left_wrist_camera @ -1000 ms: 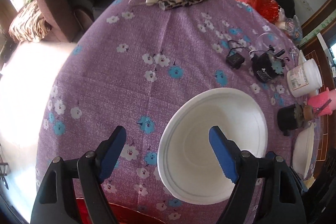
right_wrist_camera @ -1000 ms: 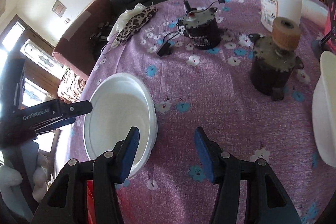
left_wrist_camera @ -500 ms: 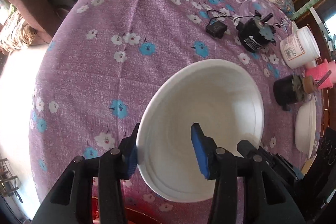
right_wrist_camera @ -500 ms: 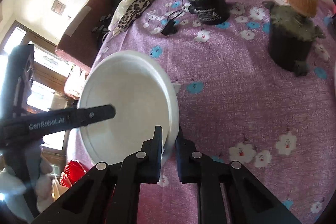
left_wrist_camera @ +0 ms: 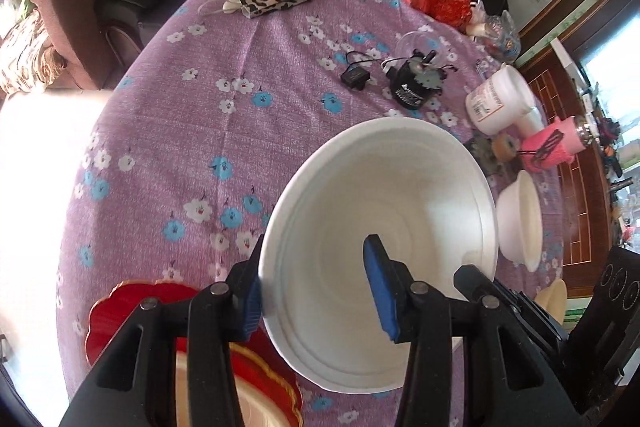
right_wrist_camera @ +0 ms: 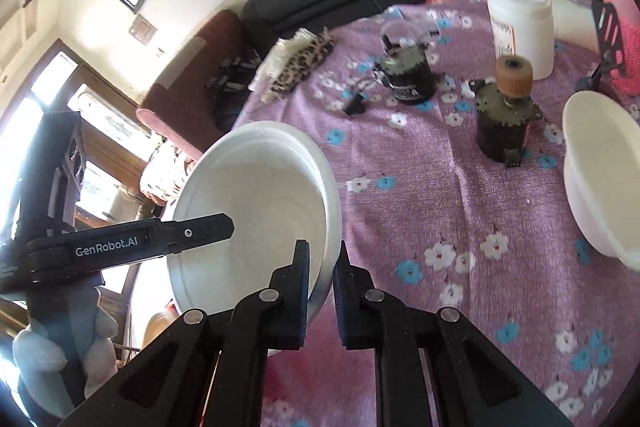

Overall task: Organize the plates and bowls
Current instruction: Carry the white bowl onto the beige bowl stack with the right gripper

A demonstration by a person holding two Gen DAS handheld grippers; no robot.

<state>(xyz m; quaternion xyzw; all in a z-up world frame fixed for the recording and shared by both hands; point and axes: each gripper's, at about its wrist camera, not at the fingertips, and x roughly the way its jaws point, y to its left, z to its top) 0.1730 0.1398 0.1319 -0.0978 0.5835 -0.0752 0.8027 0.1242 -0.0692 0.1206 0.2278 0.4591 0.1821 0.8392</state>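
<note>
The wide white foam bowl (left_wrist_camera: 384, 227) hangs tilted above the purple flowered tablecloth (left_wrist_camera: 224, 107), caught at two spots on its rim. The left gripper (left_wrist_camera: 320, 291) has one blue pad outside the wall and the other inside the bowl. The right gripper (right_wrist_camera: 322, 291) pinches the opposite rim edge. The bowl's underside is hidden, and the red scalloped plate (left_wrist_camera: 120, 311) below is half covered by the tool (its far part cut off). Both pairs of jaws have just been closing: the left set stands narrow around the wall, the right nearly together on the thin rim. A second white bowl (right_wrist_camera: 600, 171) sits well apart.
</note>
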